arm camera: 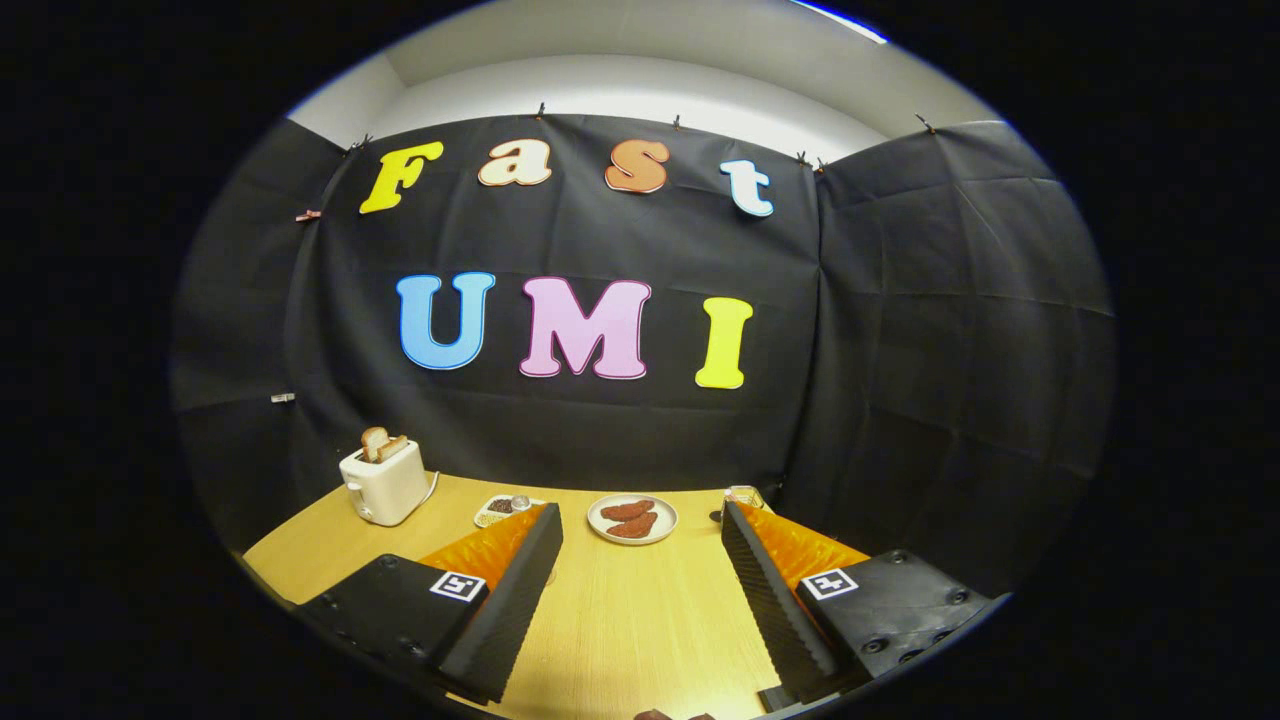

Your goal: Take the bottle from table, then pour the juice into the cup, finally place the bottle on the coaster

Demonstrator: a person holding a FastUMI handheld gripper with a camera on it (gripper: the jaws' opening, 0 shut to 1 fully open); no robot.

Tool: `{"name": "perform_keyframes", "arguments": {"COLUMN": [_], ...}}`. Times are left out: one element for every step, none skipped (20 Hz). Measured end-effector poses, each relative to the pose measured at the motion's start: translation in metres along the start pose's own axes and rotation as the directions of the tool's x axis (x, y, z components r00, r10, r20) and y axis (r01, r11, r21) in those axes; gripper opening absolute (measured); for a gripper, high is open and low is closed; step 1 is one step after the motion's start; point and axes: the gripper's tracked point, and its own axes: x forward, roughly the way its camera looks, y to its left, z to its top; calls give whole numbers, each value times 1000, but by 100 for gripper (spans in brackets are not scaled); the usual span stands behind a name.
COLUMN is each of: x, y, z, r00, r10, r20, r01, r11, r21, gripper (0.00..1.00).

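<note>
So the gripper (640,520) is hovering over the wooden table (620,620), pointing level toward the back wall, fingers spread wide with nothing between them but bare tabletop, so it isn't holding a thing. Using the white plate (632,519) as the landmark: it sits just ahead of the gap between the two fingertips, pretty much centred, and there are two reddish-brown pieces of food (629,517) lying on it. Off to the plate's left, right behind the left fingertip, there's one small tray (497,510) with some bits in it and something small and round next to it that I can't make out. Further left of the plate, near the table's back corner, is one white toaster (385,483) with two slices of toast (382,443) sticking up out of it. To the plate's right, peeking out behind the right fingertip, is what looks like a clear glass cup (743,494), mostly hidden, so don't quote me. I can't pick out the bottle or the coaster anywhere. Room-wise, the stretch of table from the fingers up to the plate is open, and the table's back edge runs right against the black cloth wall (900,350) behind the plate.
</note>
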Motion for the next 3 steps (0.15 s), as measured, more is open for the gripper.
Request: {"name": "perform_keyframes", "arguments": {"x": [2, 4, 7], "y": [0, 0, -3], "z": [-2, -4, -4], "r00": [1000, 999, 999], "r10": [15, 37, 51], "r20": [-5, -6, -6], "r01": [-15, -37, -51], "r11": [1000, 999, 999], "r21": [6, 11, 14], "gripper": [98, 98, 98]}}
